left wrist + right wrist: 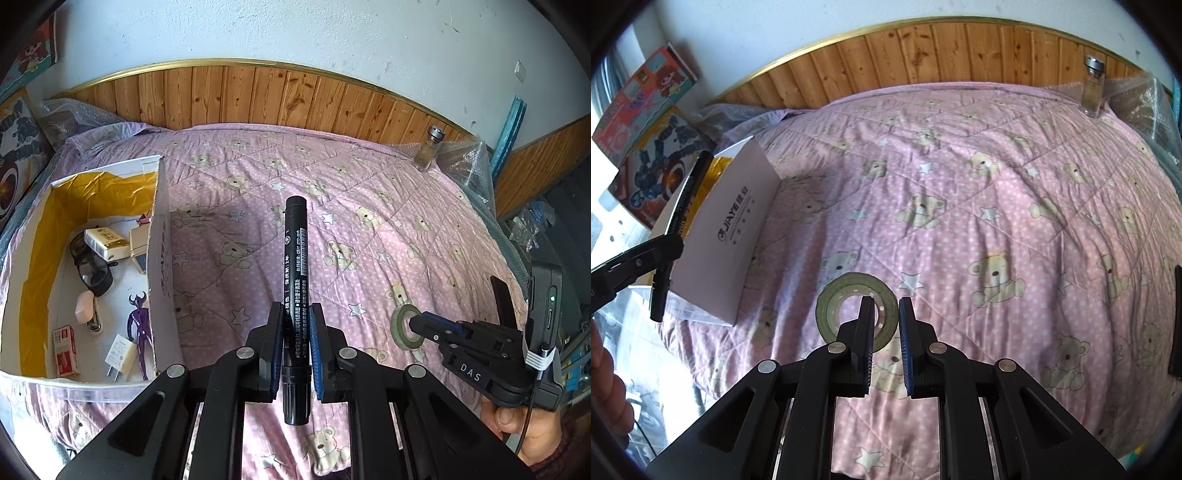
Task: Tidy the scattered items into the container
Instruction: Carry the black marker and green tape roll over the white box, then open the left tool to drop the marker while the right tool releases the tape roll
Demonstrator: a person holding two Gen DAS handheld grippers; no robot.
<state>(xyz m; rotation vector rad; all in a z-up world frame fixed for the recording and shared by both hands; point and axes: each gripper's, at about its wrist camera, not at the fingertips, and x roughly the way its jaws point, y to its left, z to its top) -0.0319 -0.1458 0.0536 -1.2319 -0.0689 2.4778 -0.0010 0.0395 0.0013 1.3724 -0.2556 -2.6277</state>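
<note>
Holding the black marker (295, 280) clamped in our left gripper (295, 332), we see the box (157, 258) lies left; the right gripper (883, 325), fingers slightly parted and empty, straddles the tape roll (833, 306).

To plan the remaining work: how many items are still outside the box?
3: the marker held in the left gripper, the tape roll at the right gripper, the glass jar by the headboard.
</note>
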